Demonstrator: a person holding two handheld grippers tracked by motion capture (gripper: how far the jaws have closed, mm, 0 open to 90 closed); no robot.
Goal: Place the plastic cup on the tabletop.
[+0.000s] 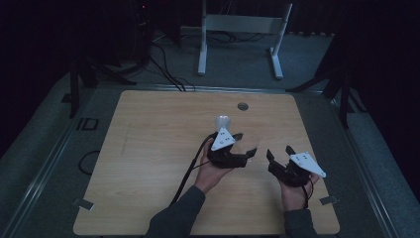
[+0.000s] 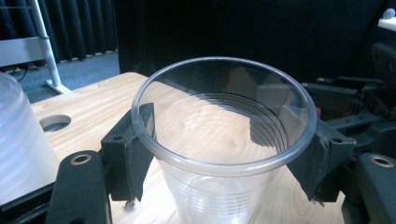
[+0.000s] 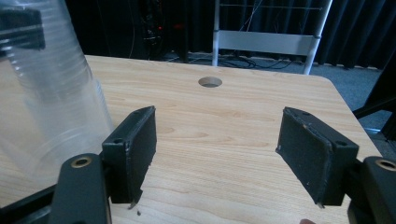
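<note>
My left gripper (image 2: 224, 154) clamps a clear plastic cup (image 2: 219, 154) just under its rolled rim, one black pad pressed on each side of the wall, and the cup stands upright between them with its mouth open. In the high view this left gripper (image 1: 242, 145) sits a little right of the middle of the wooden table (image 1: 148, 148), with the cup (image 1: 249, 148) as a faint ring at its tip. Just behind it stands a stack of frosted cups (image 1: 223, 121), close to my left hand; in the left gripper view the stack (image 2: 18, 140) is right beside my left jaw. My right gripper (image 3: 219, 158) has its jaws spread wide with nothing but bare wood between the pads. In the high view it (image 1: 280, 154) rests near the held cup but apart from it, not far from the table's right edge. The round grommet hole (image 1: 242, 106) lies near the far edge, well apart from both grippers. The whole left half of the tabletop is free, as is the strip between my grippers and the far edge.
</note>
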